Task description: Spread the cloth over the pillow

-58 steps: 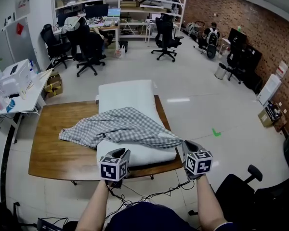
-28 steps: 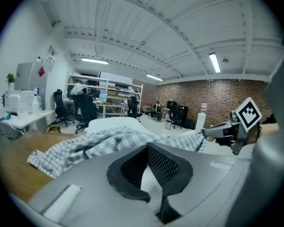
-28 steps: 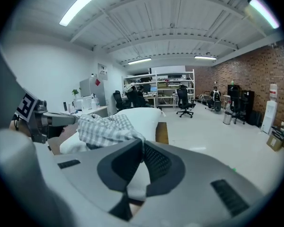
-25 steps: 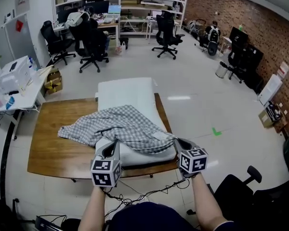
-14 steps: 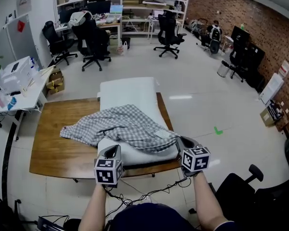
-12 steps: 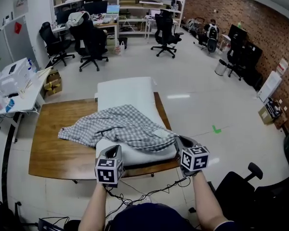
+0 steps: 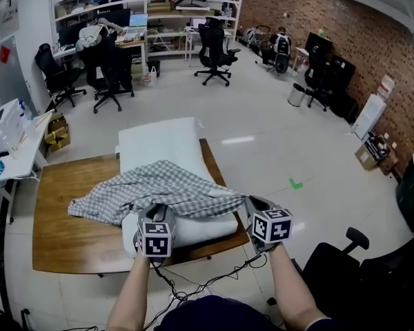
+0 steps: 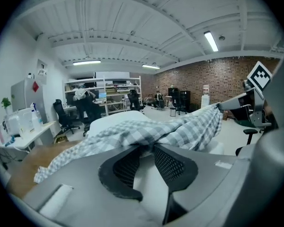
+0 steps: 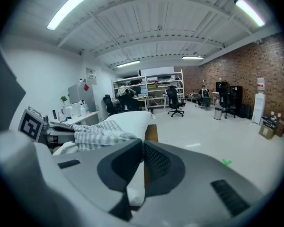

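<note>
Left claw [image 8: 146,145] has just been opening and now sits partway wide at the near end of the pillow [image 7: 162,140]. The hem of the checked cloth [image 7: 148,185] is right at its tips, but nothing looks pinched yet. Right claw [image 7: 247,203] is nearly closed and clamped on the cloth's corner, just off the pillow's near right corner. You can see the fabric tenting up toward it.

Past the claws, the cloth lies bunched across the near half of the pillow. A tail of it trails off the pillow's left side onto the bench [image 7: 62,219]. The pillow's far half is bare white.

My take on doing this step right:
- Get the left claw onto a single layer of the hem, not a wad of folds.
- Grab well to the left of the right claw's corner, so there's a proper edge stretched between the two.
- Once both hold, lift just clear of the pillow and keep the edge taut and level.
- Carry it toward the pillow's far end so the bunching pulls flat.

If you yank with only one corner held, the whole lot will probably just slide sideways.
</note>
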{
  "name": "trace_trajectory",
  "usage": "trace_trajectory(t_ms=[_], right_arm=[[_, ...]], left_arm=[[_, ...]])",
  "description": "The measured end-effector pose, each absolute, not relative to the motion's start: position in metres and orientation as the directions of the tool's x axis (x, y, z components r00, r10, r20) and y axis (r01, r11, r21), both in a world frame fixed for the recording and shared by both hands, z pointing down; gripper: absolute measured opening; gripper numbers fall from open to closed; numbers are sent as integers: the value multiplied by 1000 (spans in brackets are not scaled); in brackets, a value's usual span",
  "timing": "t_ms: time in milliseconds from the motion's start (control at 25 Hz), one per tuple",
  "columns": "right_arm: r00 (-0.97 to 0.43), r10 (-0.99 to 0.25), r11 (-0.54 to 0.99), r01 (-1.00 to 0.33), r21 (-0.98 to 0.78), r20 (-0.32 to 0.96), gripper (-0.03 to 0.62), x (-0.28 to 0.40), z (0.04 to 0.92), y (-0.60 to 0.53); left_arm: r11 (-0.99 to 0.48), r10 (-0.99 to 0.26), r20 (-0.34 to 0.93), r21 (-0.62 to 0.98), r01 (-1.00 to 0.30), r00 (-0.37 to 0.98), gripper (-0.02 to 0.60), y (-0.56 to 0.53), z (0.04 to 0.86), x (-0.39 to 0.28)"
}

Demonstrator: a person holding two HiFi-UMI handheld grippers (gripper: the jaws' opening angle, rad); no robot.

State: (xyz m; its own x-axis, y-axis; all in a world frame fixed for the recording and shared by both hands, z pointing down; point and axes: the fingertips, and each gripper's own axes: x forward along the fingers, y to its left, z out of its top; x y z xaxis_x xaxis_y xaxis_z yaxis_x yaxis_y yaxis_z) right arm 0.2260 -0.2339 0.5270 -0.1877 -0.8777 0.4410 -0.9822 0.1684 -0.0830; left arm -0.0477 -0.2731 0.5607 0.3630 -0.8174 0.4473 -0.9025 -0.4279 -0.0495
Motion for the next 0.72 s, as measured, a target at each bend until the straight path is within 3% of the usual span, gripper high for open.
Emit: trace_trajectory(t_ms=[200, 640, 720], right_arm=[[-167, -864, 142, -986, -89, 474, 28, 237, 539, -242], [-165, -846, 123, -986, -116, 507, 26, 249, 556, -255], [-166, -844, 121, -985, -121, 509, 27, 249, 558, -256]], left_arm=[[-494, -791, 454, -80, -866, 409, 173, -310, 555, -34], [-556, -764, 457, -106, -825, 456, 175, -306, 566, -13], [-570, -755, 474, -135, -810, 453, 200, -299, 572, -13]])
